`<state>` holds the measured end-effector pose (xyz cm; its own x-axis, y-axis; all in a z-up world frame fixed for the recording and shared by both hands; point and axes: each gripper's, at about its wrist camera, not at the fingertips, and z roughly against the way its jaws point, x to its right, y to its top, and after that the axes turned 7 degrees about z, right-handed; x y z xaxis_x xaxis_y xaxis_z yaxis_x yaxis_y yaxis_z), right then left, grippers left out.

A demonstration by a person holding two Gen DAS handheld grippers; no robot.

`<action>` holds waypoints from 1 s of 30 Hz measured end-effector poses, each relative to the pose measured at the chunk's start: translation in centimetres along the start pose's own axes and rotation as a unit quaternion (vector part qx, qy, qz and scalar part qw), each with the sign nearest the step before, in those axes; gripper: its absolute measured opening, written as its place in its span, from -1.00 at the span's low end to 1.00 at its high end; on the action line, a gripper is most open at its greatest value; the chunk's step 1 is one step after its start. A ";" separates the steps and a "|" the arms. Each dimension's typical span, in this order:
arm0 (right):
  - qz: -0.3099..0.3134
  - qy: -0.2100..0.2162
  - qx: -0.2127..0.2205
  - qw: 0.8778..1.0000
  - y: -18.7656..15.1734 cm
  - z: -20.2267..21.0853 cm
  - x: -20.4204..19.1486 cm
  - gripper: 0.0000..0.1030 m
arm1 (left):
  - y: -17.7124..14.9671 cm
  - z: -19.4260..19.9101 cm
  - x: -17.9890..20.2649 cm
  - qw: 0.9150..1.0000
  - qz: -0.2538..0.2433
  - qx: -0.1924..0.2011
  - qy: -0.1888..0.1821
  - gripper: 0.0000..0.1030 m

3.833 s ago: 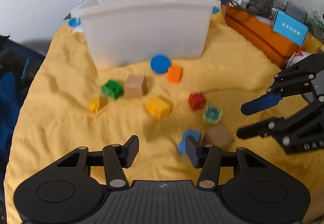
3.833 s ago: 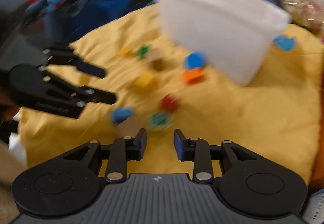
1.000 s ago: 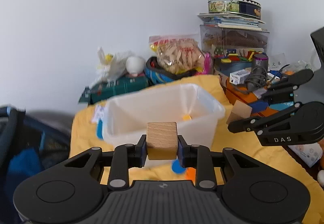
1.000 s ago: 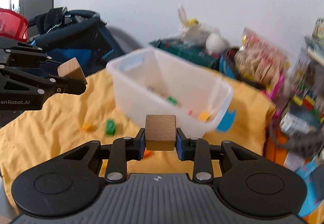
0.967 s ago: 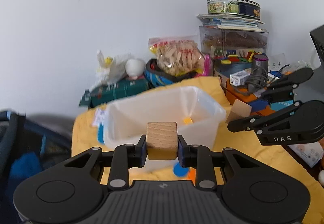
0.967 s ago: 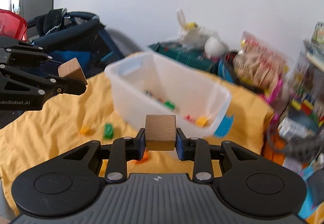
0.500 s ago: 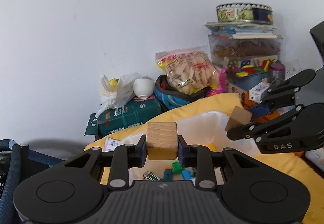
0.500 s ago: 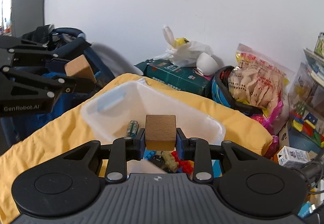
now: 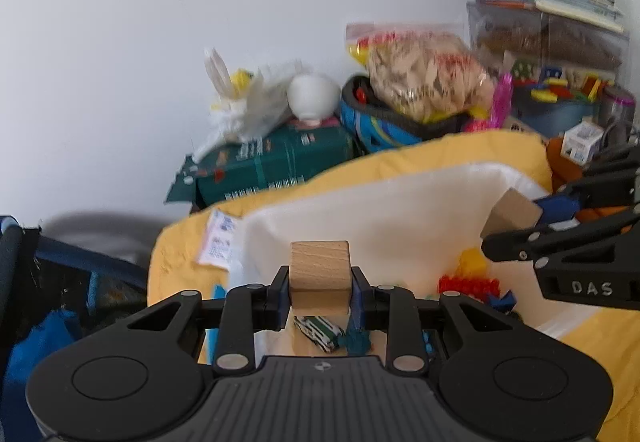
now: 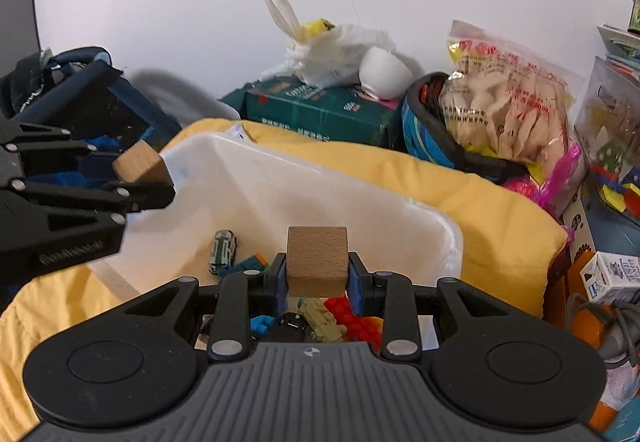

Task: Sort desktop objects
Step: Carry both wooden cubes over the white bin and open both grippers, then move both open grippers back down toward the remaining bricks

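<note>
My left gripper (image 9: 319, 292) is shut on a wooden cube (image 9: 319, 273), held above the near part of the white plastic bin (image 9: 372, 202). My right gripper (image 10: 317, 278) is shut on a second wooden cube (image 10: 317, 259), also over the bin (image 10: 264, 182). Each gripper shows in the other's view with its cube: the right one (image 9: 520, 224) at the right edge, the left one (image 10: 152, 182) at the left edge. Inside the bin lie a striped toy car (image 10: 223, 246), red bricks (image 10: 352, 318), blue bricks and a yellow piece (image 9: 472, 260).
The bin stands on a yellow cloth (image 10: 500, 210). Behind it are a dark green box (image 10: 320, 110), a white plastic bag (image 10: 332, 46), a white bowl (image 10: 384, 72), a snack bag (image 10: 504, 102) and stacked toy boxes (image 9: 548, 54). A dark blue bag (image 10: 80, 102) lies at the left.
Both grippers, each still holding its cube, have moved forward and a little down from in front of the bin to over its opening. The bin's contents have come into view.
</note>
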<state>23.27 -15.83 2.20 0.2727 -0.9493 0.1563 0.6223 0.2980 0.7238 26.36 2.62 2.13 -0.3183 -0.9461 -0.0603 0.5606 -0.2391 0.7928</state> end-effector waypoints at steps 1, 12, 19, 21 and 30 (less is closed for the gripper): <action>-0.001 0.002 -0.004 1.000 -0.1 -0.2 0.0 -0.36 | -0.2 -0.4 0.1 1.000 0.002 -0.006 0.001 -0.36; 0.014 0.016 0.045 0.999 -1.3 3.8 -1.1 -0.15 | -2.0 6.0 -0.4 0.999 0.024 0.034 -0.001 0.27; 0.075 0.063 0.043 0.994 -7.2 7.8 -3.5 -0.15 | -11.0 9.5 0.3 0.999 0.031 -0.017 -0.022 0.30; 0.080 0.071 0.011 0.994 -10.1 7.5 -4.2 -0.16 | -13.8 9.5 0.7 0.997 0.045 -0.052 -0.034 0.30; 0.077 0.121 -0.076 0.987 -18.0 6.7 -7.4 -0.21 | -20.8 9.9 2.3 0.988 0.072 -0.130 -0.047 0.29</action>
<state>5.15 -14.86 -7.48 0.5289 -0.8450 0.0789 0.6576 0.4668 0.5914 6.40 7.63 -8.54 -0.2844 -0.9526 0.1077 0.7787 -0.1640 0.6056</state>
